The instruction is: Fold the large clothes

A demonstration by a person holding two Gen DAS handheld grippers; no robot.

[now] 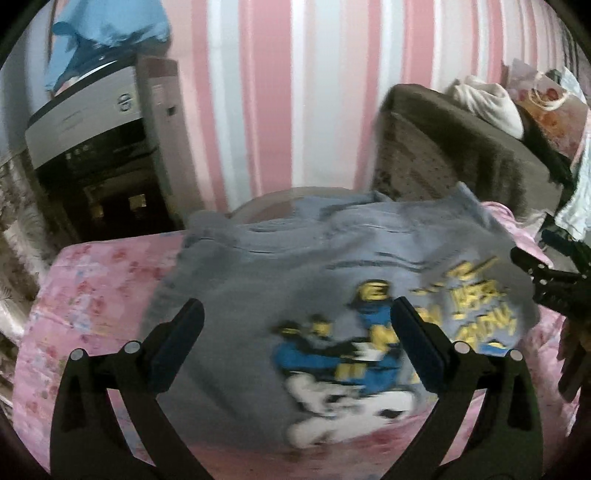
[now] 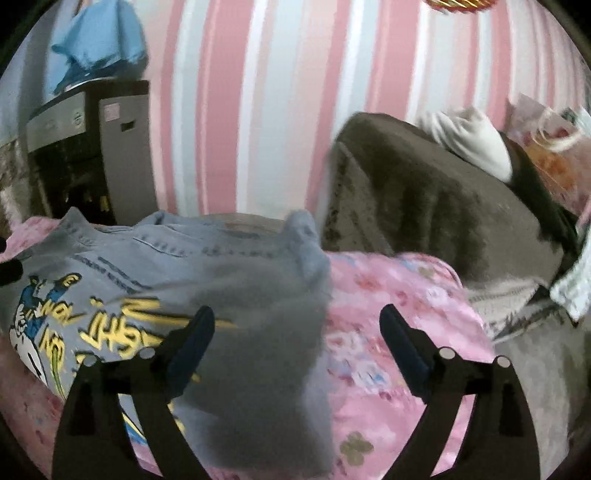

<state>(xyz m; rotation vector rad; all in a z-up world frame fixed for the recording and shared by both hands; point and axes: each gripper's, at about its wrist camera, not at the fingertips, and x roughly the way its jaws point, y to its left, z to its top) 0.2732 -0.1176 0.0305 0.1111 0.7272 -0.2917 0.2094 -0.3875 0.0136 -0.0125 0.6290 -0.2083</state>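
Observation:
A grey sweatshirt [image 1: 295, 266] with a blue, yellow and white cartoon print lies spread on a pink floral bed cover [image 1: 92, 295]. My left gripper [image 1: 297, 306] hovers over its printed part, open, with nothing between the fingers. In the right wrist view the sweatshirt [image 2: 221, 273] fills the left half, and its right edge runs down the middle. My right gripper [image 2: 297, 312] is open above that edge, one finger over grey cloth and the other over the pink cover [image 2: 399, 314]. A black gripper part [image 1: 546, 280] shows at the right edge of the left wrist view.
A brown blanket-covered seat [image 2: 424, 192] with a white cushion [image 2: 469, 140] stands at the right of the bed. A grey and black machine [image 1: 92, 122] stands at the far left against a pink and white striped wall [image 1: 295, 92]. Blue cloth [image 1: 107, 33] hangs above it.

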